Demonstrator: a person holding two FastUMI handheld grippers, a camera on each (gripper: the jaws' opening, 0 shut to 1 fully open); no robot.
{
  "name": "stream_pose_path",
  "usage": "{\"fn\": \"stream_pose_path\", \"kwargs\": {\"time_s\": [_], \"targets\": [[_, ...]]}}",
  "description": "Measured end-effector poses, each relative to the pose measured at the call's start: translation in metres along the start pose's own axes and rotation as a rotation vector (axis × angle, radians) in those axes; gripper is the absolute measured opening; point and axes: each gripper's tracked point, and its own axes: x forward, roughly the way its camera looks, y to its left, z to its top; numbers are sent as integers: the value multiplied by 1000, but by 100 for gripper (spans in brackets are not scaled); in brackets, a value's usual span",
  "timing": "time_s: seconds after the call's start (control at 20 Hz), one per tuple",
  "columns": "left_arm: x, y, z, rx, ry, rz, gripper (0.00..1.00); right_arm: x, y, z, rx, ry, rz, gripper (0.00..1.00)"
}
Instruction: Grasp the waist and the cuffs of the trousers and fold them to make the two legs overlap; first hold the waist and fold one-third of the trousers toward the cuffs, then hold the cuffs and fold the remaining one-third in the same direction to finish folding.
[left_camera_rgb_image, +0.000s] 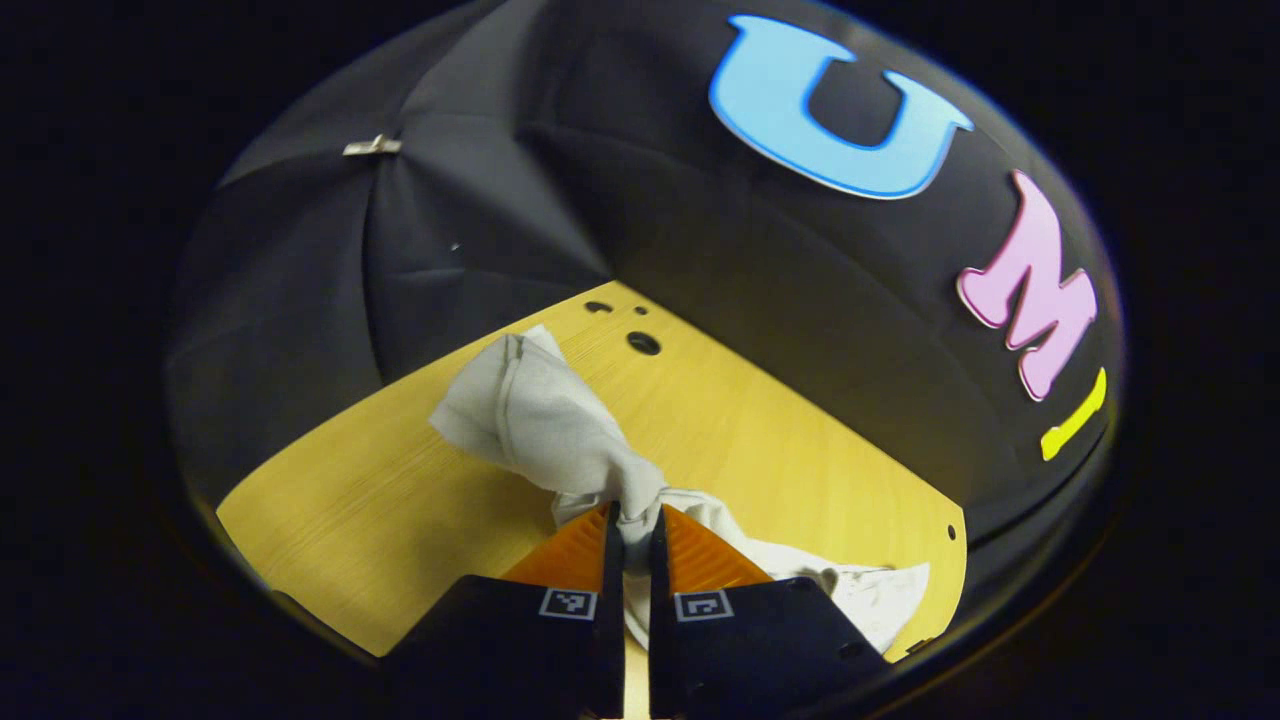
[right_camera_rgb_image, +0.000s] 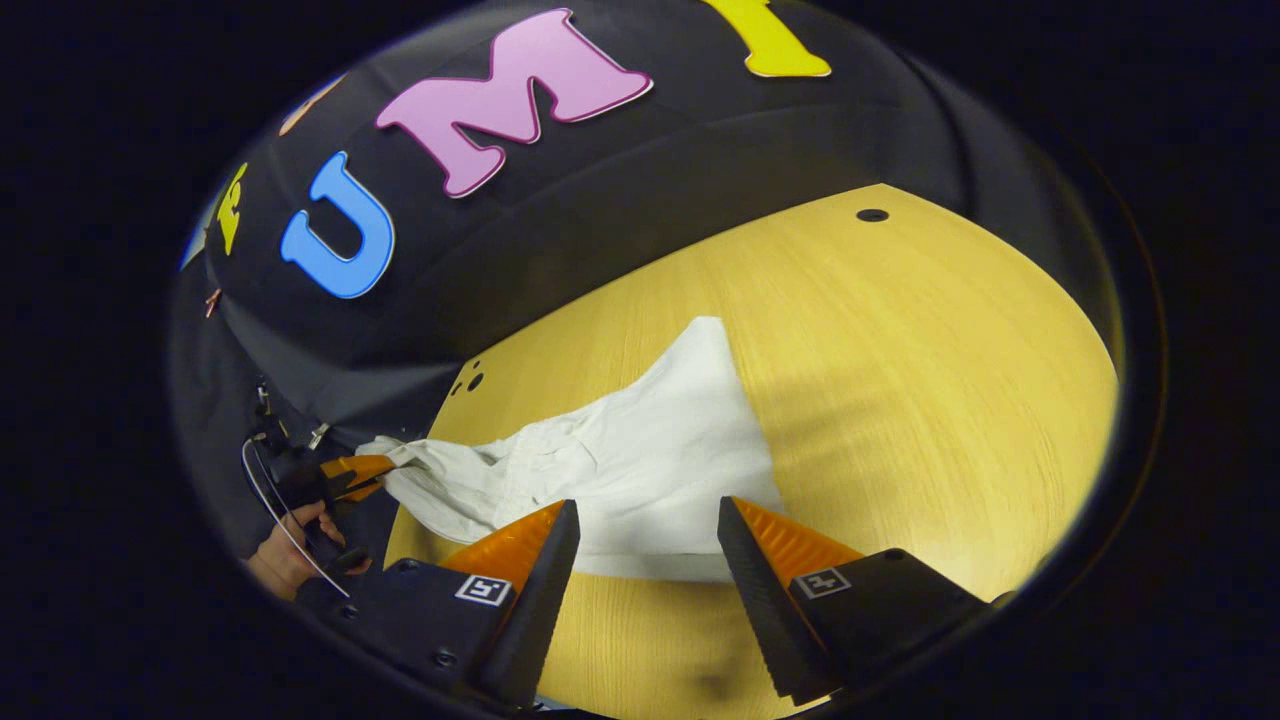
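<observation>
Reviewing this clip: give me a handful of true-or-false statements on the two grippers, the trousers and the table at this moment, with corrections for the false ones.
1. The left gripper is shut on a bunch of the trousers. True.
2. The right gripper is also shut on the cloth. False: its fingers stand apart, with the near edge of the trousers between and beyond them, nothing pinched.
3. The trousers are already folded into a neat packet. False: they are spread and rumpled, pulled to a bunch at the left gripper.
4. The trousers lie on a wooden table. True.
5. A hand holds the left gripper in the right gripper view. True.
</observation>
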Motion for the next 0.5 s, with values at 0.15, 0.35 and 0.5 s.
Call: {"fn": "stream_pose_path", "kwargs": {"time_s": [0.15, 0.35, 0.5], "targets": [[-8, -40, 7, 85, -32, -47, 14, -11, -14, 11, -32, -35, -35, 86], [-22, -104, 2, 175, -58, -143, 14, -26, -26, 19, -33, -63, -56, 86], [-32, -150, -17, 282, -48, -221, 14, -40, -43, 22, -22, -83, -91, 87]]}}
